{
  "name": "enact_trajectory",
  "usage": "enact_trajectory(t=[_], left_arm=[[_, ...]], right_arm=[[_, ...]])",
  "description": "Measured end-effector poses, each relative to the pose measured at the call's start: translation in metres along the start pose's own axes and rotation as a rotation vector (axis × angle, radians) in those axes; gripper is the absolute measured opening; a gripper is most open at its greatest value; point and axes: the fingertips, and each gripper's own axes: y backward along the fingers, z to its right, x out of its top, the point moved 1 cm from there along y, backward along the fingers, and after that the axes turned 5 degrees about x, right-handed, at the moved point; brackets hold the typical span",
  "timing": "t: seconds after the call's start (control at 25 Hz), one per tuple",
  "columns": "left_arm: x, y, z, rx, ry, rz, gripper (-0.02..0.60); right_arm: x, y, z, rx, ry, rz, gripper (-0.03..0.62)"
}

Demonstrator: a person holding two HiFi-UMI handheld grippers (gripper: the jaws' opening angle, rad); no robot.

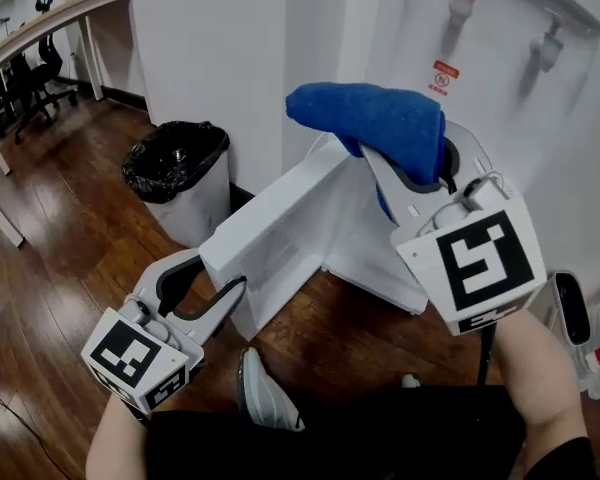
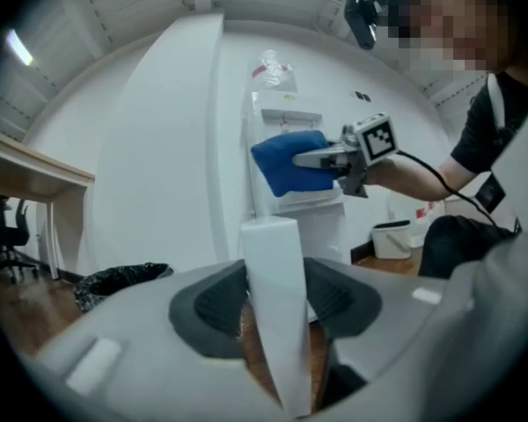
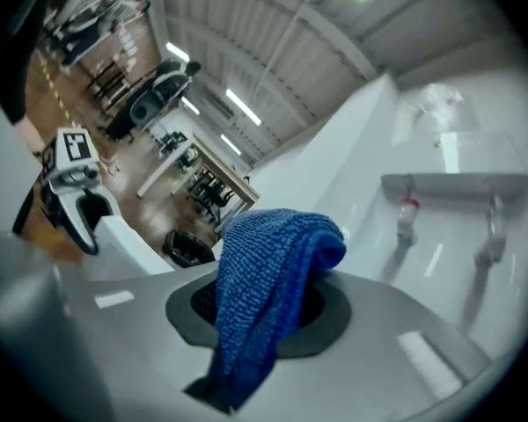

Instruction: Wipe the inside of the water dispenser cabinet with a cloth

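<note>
I'd say the door is open and the wiping hasn't begun. The left gripper (image 2: 277, 299) is clamped on the edge of the white cabinet door (image 1: 270, 233), which is swung out toward 8 o'clock from the water dispenser (image 1: 500, 88). The right gripper (image 3: 266, 299) pinches the blue cloth (image 1: 370, 118), bunched over its jaws, near the cabinet front. The next move calls for pushing the cloth inside, toward 12 o'clock.

One blue knitted cloth (image 1: 375, 118), one flat white cabinet door (image 1: 280, 228), one pale bin with black liner (image 1: 195, 208). Two dispenser taps: red-capped tap (image 1: 463, 0), blue-capped tap (image 1: 547, 46). Two grippers: left gripper (image 1: 205, 288), right gripper (image 1: 415, 163).
</note>
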Motion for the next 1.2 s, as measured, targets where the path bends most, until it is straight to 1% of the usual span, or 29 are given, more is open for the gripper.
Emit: enact_trajectory(t=[0.04, 0.12, 0.24, 0.28, 0.36, 0.44, 0.52, 0.6, 0.72, 0.8, 0.84, 0.92, 1.0, 1.12, 1.2], left_arm=[[0.0, 0.001, 0.004, -0.013, -0.002, 0.001, 0.202], [0.0, 0.002, 0.011, -0.035, -0.007, 0.004, 0.206], [-0.002, 0.004, 0.019, -0.062, -0.015, 0.001, 0.207], [-0.002, 0.004, 0.022, -0.073, -0.022, 0.002, 0.209], [-0.002, 0.006, 0.026, -0.094, -0.031, 0.008, 0.21], [0.0, 0.006, 0.025, -0.1, -0.024, 0.018, 0.212], [0.005, 0.005, 0.024, -0.101, -0.027, 0.03, 0.212], [0.008, 0.006, 0.026, -0.096, -0.034, 0.032, 0.213], [0.006, 0.007, 0.028, -0.095, -0.037, 0.017, 0.214], [0.004, 0.007, 0.032, -0.111, -0.04, 0.014, 0.216], [0.005, 0.007, 0.035, -0.121, -0.042, 0.018, 0.216], [0.008, 0.007, 0.039, -0.133, -0.04, 0.033, 0.218], [0.008, 0.005, 0.038, -0.131, -0.036, 0.034, 0.218], [0.0, 0.005, 0.032, -0.116, -0.033, 0.0, 0.219], [0.003, 0.004, 0.032, -0.116, -0.034, 0.015, 0.218]], right_arm=[[0.001, -0.012, -0.002, -0.01, 0.038, -0.027, 0.089], [-0.007, -0.037, -0.008, 0.001, 0.054, -0.079, 0.089], [-0.039, -0.06, -0.024, 0.068, 0.001, -0.212, 0.089], [-0.049, -0.063, -0.031, 0.1, -0.028, -0.243, 0.089], [-0.057, -0.063, -0.047, 0.178, -0.097, -0.267, 0.089], [-0.053, -0.056, -0.064, 0.272, -0.183, -0.249, 0.09], [-0.035, -0.043, -0.082, 0.367, -0.273, -0.193, 0.091], [-0.013, -0.027, -0.1, 0.451, -0.342, -0.128, 0.09], [0.008, -0.006, -0.123, 0.557, -0.44, -0.045, 0.089], [0.014, 0.003, -0.131, 0.601, -0.482, -0.001, 0.09], [0.015, 0.006, -0.131, 0.606, -0.482, 0.012, 0.091], [0.009, 0.004, -0.124, 0.571, -0.445, 0.013, 0.089], [-0.009, -0.009, -0.106, 0.485, -0.386, -0.025, 0.091], [-0.041, -0.037, -0.074, 0.337, -0.255, -0.103, 0.091], [-0.055, -0.053, -0.06, 0.285, -0.189, -0.131, 0.091]])
